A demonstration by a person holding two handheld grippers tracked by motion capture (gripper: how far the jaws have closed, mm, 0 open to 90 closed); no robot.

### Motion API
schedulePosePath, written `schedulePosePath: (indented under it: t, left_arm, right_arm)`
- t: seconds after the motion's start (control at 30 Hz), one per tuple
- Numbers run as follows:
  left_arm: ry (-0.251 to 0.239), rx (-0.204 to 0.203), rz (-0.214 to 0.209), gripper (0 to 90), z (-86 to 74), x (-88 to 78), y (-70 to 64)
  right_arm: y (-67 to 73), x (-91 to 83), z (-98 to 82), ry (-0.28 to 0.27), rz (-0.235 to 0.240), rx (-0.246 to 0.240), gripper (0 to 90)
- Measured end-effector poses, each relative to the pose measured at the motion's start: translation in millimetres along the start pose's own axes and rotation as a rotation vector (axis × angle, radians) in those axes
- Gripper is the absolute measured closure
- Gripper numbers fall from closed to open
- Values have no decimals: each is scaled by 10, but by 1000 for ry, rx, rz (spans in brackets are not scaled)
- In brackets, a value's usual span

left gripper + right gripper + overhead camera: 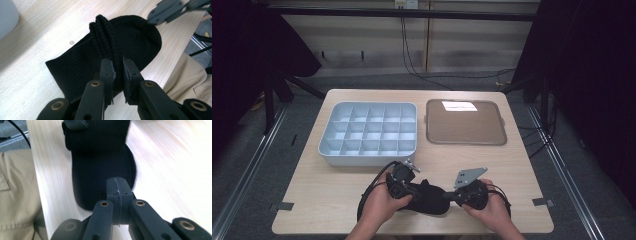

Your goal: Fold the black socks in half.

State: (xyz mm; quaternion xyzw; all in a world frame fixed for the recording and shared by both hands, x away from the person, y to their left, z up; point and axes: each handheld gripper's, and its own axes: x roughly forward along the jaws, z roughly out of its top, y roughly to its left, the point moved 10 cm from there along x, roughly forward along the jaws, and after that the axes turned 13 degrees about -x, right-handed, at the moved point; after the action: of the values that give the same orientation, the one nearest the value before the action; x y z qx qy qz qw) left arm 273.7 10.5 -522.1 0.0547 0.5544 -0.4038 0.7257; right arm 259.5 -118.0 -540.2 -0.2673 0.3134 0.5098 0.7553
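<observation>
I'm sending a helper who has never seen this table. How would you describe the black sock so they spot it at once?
Start at the wooden table and look to its near edge, in front of the pale blue divided box. There, between the left gripper and right gripper, lies the black sock. It is the one soft, dark, ribbed thing here; the box and the brown tray are rigid.

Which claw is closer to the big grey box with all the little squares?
The left. The left claw is pinching the black sock just in front of the grey box. The right claw is farther over, nearer the flat brown tray.
</observation>
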Motion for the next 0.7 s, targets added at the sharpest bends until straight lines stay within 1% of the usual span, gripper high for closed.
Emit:
schedulePosePath:
  t: [0.1,0.13,0.17,0.2,0.23,0.27,0.3,0.33,0.37,0.43,0.47,0.5,0.53,0.57,0.63,0.7]
  left_arm:
    - [2,-2,1,799,-3,2,8]
    - [3,-3,-1,799,-2,4,7]
    - [3,-4,-1,800,0,5,5]
    - [4,-8,-2,800,0,5,1]
    - [3,-8,-3,800,5,7,-2]
    - [3,-5,-5,800,8,8,-5]
    - [3,-7,-4,800,9,4,-10]
    - [2,-6,-5,800,11,0,-20]
    - [3,1,-6,799,13,-9,-31]
    - [-5,-1,-12,799,22,-16,-69]
    - [-6,6,-16,799,27,-19,-86]
    - [-6,19,-21,799,36,-20,-117]
    - [-9,23,-25,799,43,-14,-140]
    - [-9,25,-29,799,50,-6,-171]
    - [-13,39,-28,799,73,23,-214]
    - [-12,43,-30,798,85,55,-230]
  right_arm:
    - [-16,-89,-83,9,-7,1,900]
    - [-6,-110,-111,13,2,5,900]
    - [-11,-118,-137,17,-3,1,900]
    - [4,-118,-167,26,7,3,900]
    - [4,-106,-189,31,8,-2,900]
    - [16,-94,-208,39,13,8,900]
    - [24,-82,-221,42,25,5,900]
    - [24,-67,-225,44,25,-1,900]
    - [39,-49,-229,48,33,-4,900]
    - [75,-7,-233,61,44,-2,900]
    - [74,12,-234,63,49,-16,900]
    - [76,25,-229,65,45,-4,900]
    - [70,45,-221,60,50,-7,900]
    - [76,56,-221,61,56,0,900]
    - [70,87,-218,70,56,-11,900]
    - [71,107,-204,71,57,-10,900]
